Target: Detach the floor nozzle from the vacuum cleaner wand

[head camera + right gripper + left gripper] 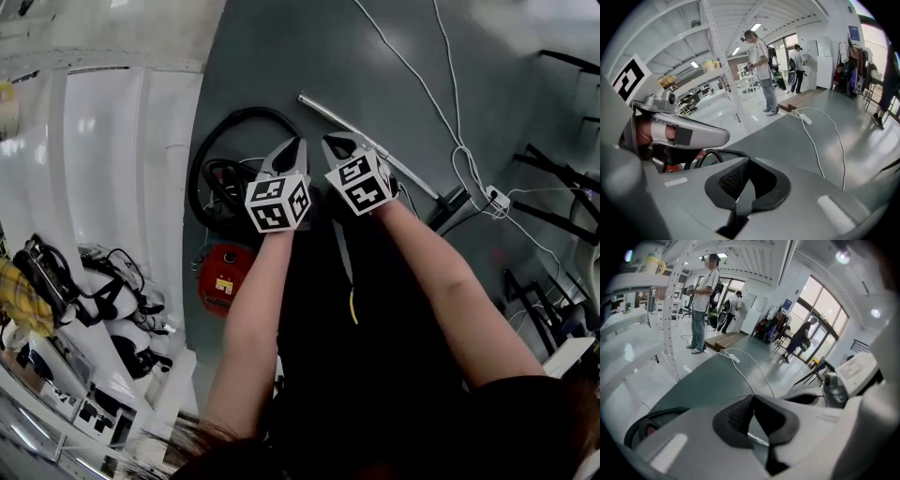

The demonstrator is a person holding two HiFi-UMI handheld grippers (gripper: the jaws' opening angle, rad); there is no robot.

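The silver vacuum wand [370, 147] lies slanted on the grey floor. At its lower right end is a dark piece [452, 206] that looks like the floor nozzle. A black hose [217, 150] loops at the left, down to the red vacuum body [225, 277]. My left gripper [292, 150] and right gripper [339, 143] are held up side by side, high above the wand, both shut and empty. In the left gripper view the shut jaws [752, 403] hide most of the floor, and a sliver of the wand [758, 439] shows below them. The right gripper's jaws [749, 165] are shut too.
White shelving [112, 178] with gear stands along the left. A white cable and power strip [495, 199] run across the floor at the right, near black stands [553, 197]. People stand far off by the shelving [761, 70] and by the doors [799, 341].
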